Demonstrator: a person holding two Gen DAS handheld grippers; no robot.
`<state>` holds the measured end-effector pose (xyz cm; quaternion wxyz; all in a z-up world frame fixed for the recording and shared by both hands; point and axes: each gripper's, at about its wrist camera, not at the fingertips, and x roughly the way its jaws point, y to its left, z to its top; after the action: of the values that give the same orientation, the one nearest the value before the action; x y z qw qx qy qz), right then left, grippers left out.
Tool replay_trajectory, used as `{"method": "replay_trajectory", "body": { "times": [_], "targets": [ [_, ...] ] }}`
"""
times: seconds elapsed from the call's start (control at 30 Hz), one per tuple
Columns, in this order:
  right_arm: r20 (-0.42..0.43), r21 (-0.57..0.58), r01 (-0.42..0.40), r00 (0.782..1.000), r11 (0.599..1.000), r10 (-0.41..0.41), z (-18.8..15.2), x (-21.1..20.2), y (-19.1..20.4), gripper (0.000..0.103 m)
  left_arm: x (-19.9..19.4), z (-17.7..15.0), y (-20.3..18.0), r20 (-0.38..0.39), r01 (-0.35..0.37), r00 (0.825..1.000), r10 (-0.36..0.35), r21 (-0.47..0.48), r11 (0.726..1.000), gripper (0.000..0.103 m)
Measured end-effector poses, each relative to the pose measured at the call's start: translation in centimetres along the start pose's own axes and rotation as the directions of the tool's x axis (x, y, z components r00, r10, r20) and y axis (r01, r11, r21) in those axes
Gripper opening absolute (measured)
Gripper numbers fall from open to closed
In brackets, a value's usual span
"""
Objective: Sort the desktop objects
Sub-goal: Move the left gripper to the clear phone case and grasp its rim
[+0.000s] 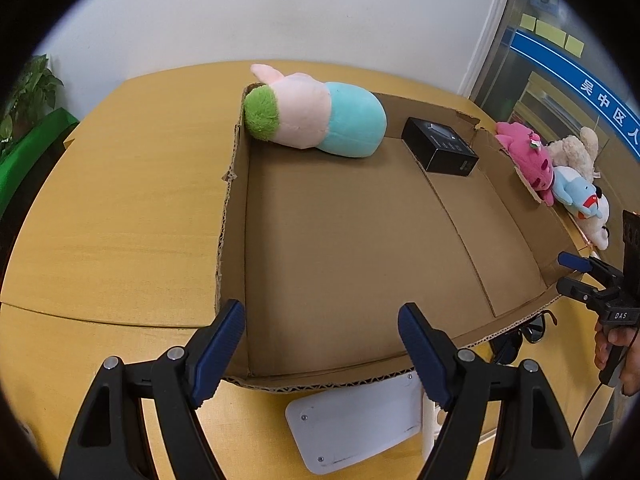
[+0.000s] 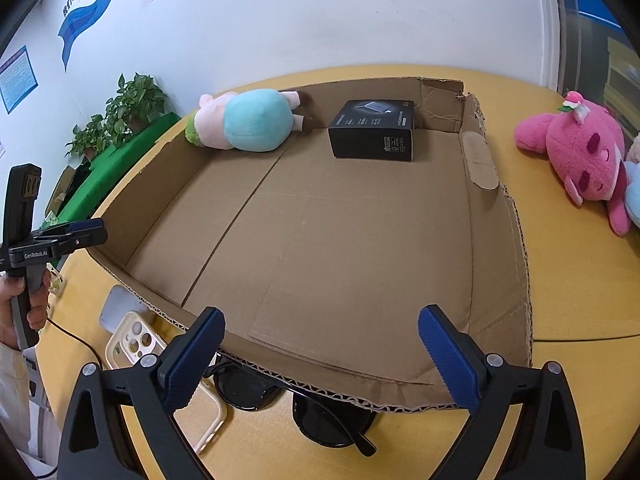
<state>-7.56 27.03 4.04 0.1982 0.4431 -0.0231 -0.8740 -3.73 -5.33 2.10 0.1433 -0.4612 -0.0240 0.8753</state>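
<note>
Potted plants on a green stand beside the white wall.

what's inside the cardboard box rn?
Two things in the cardboard box, both at the far end: a pig plush in the far-left corner and a black carton beside it. Nothing visible hides more.

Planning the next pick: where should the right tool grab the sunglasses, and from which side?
Grip the bridge of the sunglasses between the two lenses, coming straight down from above. They lie flat, half tucked under the cardboard box edge, so only the near side is free. Right tool is already open.
</note>
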Motion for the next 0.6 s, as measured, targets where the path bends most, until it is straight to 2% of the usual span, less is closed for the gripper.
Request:
{"method": "replay_trajectory", "body": {
  "times": [0.07,0.17,0.3,0.4,0.5,0.6],
  "targets": [
    [0.018,-0.013,0.017,1.0,1.0,-0.016,0.1,-0.9,0.4,0.099,-0.4,0.3,0.3,-0.002,0.02,1.0,-0.02,-0.014,1.0,0.078],
    [0.061,-0.072,0.012,0.998,0.997,-0.008,-0.1,-3.0,1.7,0.099,-2.4,0.2,0.1,0.037,0.035,0.999,-0.034,-0.017,0.999,0.078],
    [0.084,-0.157,-0.057,0.994,0.986,0.071,-1.4,-5.7,4.7,0.1,-4.9,-1.0,-1.5,0.082,0.096,0.992,-0.097,0.023,0.995,0.078],
    [0.044,-0.164,-0.135,0.989,0.977,0.144,-3.3,-5.4,6.8,0.101,-4.8,-2.2,-2.9,0.059,0.146,0.987,-0.149,0.047,0.988,0.078],
    [-0.014,-0.153,-0.17,0.985,0.973,0.17,-5.4,-3.2,8.2,0.1,-3.4,-3.5,-3.9,0.009,0.188,0.982,-0.189,0.048,0.981,0.078],
    [-0.096,-0.108,-0.217,0.974,0.97,0.207,-7.2,-0.5,8.9,0.091,-1.8,-4.8,-4.9,-0.043,0.202,0.979,-0.2,0.053,0.978,0.078]
  ]
}}
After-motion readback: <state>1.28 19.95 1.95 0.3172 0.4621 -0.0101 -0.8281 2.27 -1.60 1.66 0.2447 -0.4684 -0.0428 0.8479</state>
